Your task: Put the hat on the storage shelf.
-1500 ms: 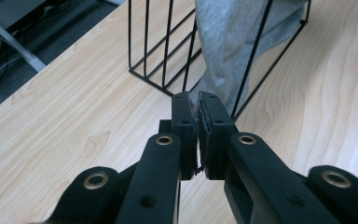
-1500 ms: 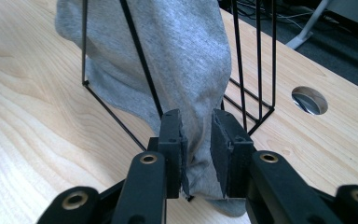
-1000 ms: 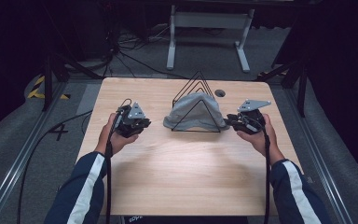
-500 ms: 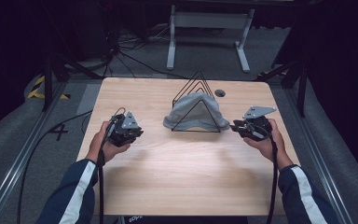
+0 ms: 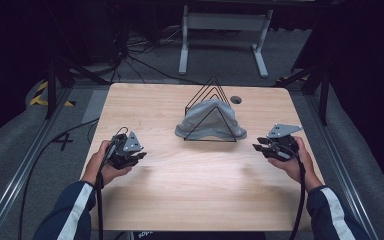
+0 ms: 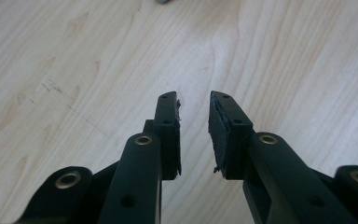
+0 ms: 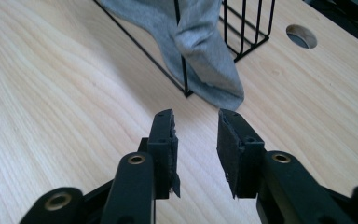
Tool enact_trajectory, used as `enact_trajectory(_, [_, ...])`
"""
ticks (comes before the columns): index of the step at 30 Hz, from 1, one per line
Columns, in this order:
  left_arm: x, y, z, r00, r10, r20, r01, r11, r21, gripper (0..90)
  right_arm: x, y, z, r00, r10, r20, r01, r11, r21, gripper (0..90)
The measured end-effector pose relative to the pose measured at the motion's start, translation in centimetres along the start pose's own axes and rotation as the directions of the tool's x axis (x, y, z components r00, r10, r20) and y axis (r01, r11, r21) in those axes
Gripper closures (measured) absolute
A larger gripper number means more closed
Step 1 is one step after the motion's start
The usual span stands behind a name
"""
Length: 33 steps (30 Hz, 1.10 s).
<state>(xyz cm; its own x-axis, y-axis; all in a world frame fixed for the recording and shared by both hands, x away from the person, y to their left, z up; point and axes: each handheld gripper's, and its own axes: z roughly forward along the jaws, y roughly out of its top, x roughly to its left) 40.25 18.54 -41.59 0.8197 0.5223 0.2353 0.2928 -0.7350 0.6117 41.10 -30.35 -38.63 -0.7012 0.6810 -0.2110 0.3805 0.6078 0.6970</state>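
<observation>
While a grey fabric cloth (image 5: 210, 122) hangs draped over the black wire triangular rack (image 5: 211, 107) at the far middle of the pale wooden counter (image 5: 200, 195), both hand-held tools sit well clear of it, one to each side. The left gripper (image 5: 139, 156) hovers over bare wood near the counter's left edge; in the left gripper view its black fingers (image 6: 168, 126) stand a little apart, nothing between them, having just been opening. The right gripper (image 5: 258, 146) is held near the right edge, pointing toward the rack. In the right gripper view its fingers (image 7: 235, 144) are likewise spread by a narrow gap with only wood behind it, and they too have just been opening. Ahead of them the cloth (image 7: 205, 56) droops down the rack's wires (image 7: 247, 28), its lower corner resting on the counter just beyond the fingertips without touching them. A round hole (image 5: 236, 99) in the counter lies beside the rack's far right corner.
</observation>
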Motion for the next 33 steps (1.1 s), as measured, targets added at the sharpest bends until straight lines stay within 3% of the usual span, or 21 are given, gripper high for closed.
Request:
enact_trajectory(5, [-0.5,-1.0,0.0,0.9999,0.0,-0.01,0.0,0.9998,0.019,68.9,0.5,-1.0,-0.3,0.9999,-0.005,0.013,0.005,1.0,0.012,61.9])
enact_trajectory(6, [-0.8,-1.5,0.0,0.9999,-0.011,-0.01,0.011,0.9998,0.018,65.7,0.5,-1.5,-0.4,0.9998,0.006,0.018,-0.007,1.0,0.024,58.1])
enact_trajectory(13, [-1.5,-3.1,-0.3,0.9988,-0.048,-0.003,0.048,0.9988,0.01,60.0,0.7,-3.3,-0.6,0.9994,0.03,0.017,-0.031,0.999,0.035,53.5])
enact_trajectory(14, [-1.6,-3.4,-0.2,0.9983,-0.058,-0.003,0.059,0.9982,0.013,54.5,0.7,-4.0,-0.8,0.9989,0.044,0.016,-0.044,0.998,0.034,53.0])
enact_trajectory(16, [-1.9,-3.9,-0.2,0.997,-0.077,-0.001,0.077,0.9969,0.018,52.8,0.7,-4.2,-0.8,0.9986,0.05,0.016,-0.05,0.998,0.034,52.6])
enact_trajectory(17, [-2.2,-4.3,-0.1,0.9958,-0.091,-0.01,0.091,0.9956,0.02,46.2,0.8,-4.8,-0.9,0.9984,0.054,0.015,-0.055,0.998,0.029,51.7])
enact_trajectory(21, [-2.6,-5.0,0.1,0.9938,-0.109,-0.022,0.11,0.9932,0.037,35.9,0.9,-5.7,-1.1,0.9979,0.065,0.004,-0.065,0.998,0.027,49.5])
enact_trajectory(33, [-3.2,-8.5,-1.0,0.981,-0.19,0.04,0.19,0.9815,-0.018,28.2,1.6,-10.6,-2.2,0.9892,0.145,-0.022,-0.144,0.99,0.002,40.2])
